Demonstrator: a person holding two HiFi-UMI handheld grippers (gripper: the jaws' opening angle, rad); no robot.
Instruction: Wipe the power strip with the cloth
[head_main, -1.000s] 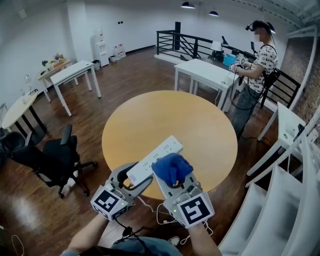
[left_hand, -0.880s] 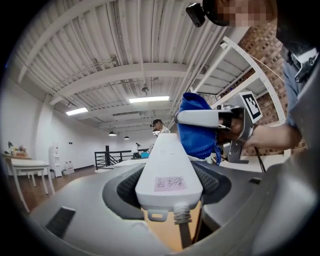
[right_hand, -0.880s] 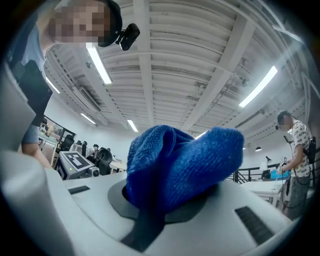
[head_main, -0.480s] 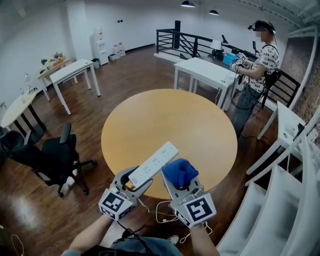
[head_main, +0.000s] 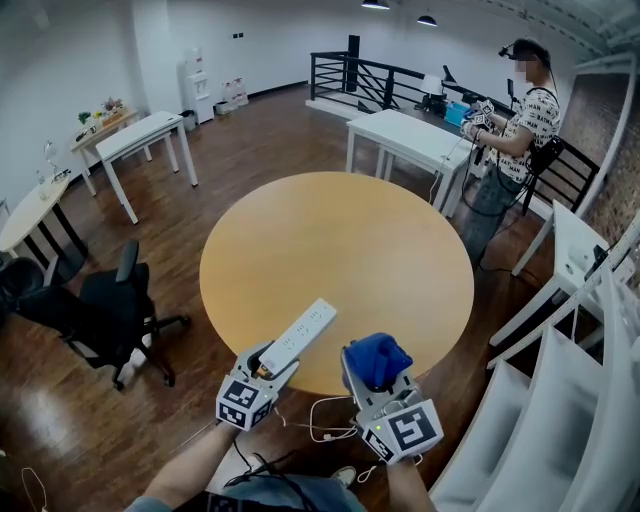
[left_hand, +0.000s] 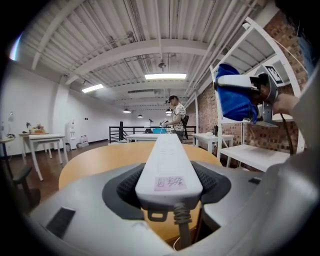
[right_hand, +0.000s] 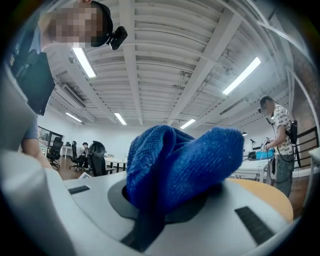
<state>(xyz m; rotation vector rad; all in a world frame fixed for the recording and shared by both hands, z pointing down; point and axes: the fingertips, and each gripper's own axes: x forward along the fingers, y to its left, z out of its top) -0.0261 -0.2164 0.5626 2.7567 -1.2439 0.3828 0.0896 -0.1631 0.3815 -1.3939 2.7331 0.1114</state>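
Head view, one power strip (head_main: 306, 329) (left gripper (head_main: 274, 361)), one cloth (head_main: 378, 352), right gripper (head_main: 376, 374).

**Room around the work**

A round wooden table (head_main: 340, 250) stands mid-floor, with a black office chair (head_main: 105, 305) to its left. Beyond are a white desk (head_main: 405, 138), a person (head_main: 520, 130) beside it, and a black railing (head_main: 370, 80).

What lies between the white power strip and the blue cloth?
Nothing: head view shows an open gap between the white plastic power strip in the left tool and the bunched blue cloth in the right tool, only round wooden tabletop behind.
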